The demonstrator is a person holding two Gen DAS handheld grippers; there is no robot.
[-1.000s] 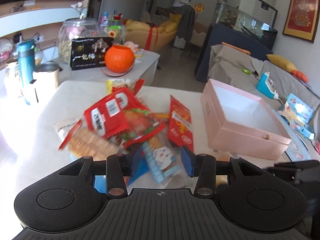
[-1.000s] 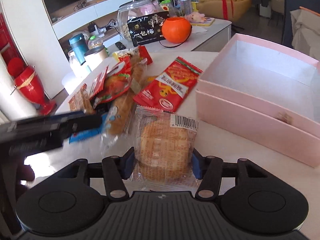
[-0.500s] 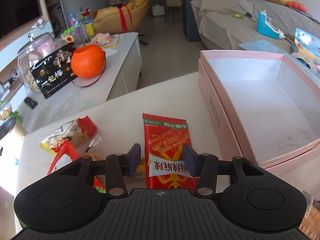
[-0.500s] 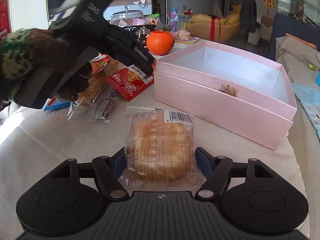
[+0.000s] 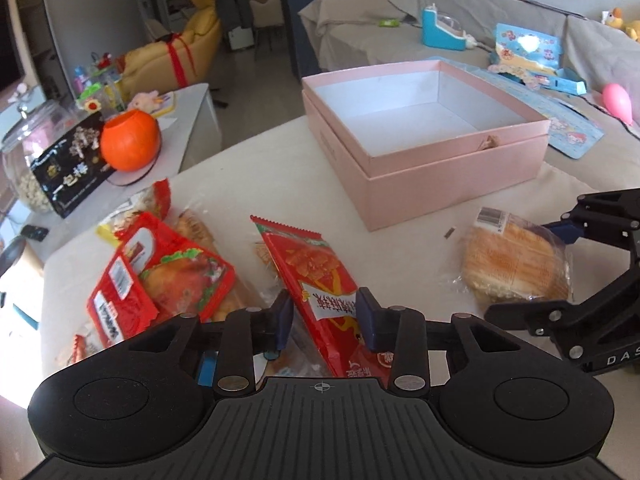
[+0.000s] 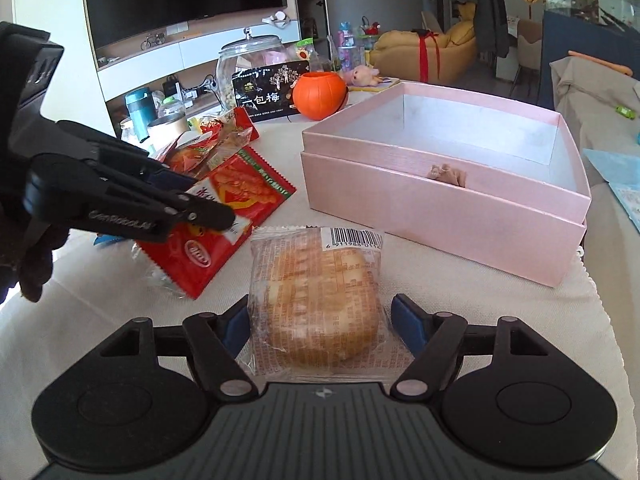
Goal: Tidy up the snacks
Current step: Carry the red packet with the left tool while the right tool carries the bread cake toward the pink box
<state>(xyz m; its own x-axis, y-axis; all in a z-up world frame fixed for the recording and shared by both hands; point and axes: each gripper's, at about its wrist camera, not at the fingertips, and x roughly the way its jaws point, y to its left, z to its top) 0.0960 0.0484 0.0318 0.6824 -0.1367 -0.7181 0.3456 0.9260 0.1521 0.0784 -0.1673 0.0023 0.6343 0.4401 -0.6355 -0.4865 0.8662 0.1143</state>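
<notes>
A red snack packet [image 5: 312,264] lies tilted on the white-clothed table, its lower part between the fingers of my left gripper [image 5: 325,322]. The jaws are closing and both blue pads touch the packet's edges. The right wrist view shows the same left gripper [image 6: 208,200] clamped across the red packet [image 6: 244,192]. A bread in a clear wrapper [image 6: 316,300] lies flat between the spread fingers of my right gripper [image 6: 320,322], which stands open with a gap at the right pad. The right gripper [image 5: 524,271] also straddles the bread [image 5: 516,264] in the left wrist view. The open pink box [image 5: 440,184] stands just behind.
A pile of red and clear snack packs [image 5: 160,276] sits left of the red packet. Beyond the table are an orange pumpkin bucket [image 5: 130,140], a black box [image 5: 68,164] and a glass jar [image 5: 24,148]. A gloved hand [image 6: 28,248] holds the left gripper. The pink box [image 6: 440,216] holds one small scrap.
My left gripper has rolled and dropped onto the red packet, and its jaws have narrowed onto it. The right gripper's jaws widened around the bread, then stayed in place.
</notes>
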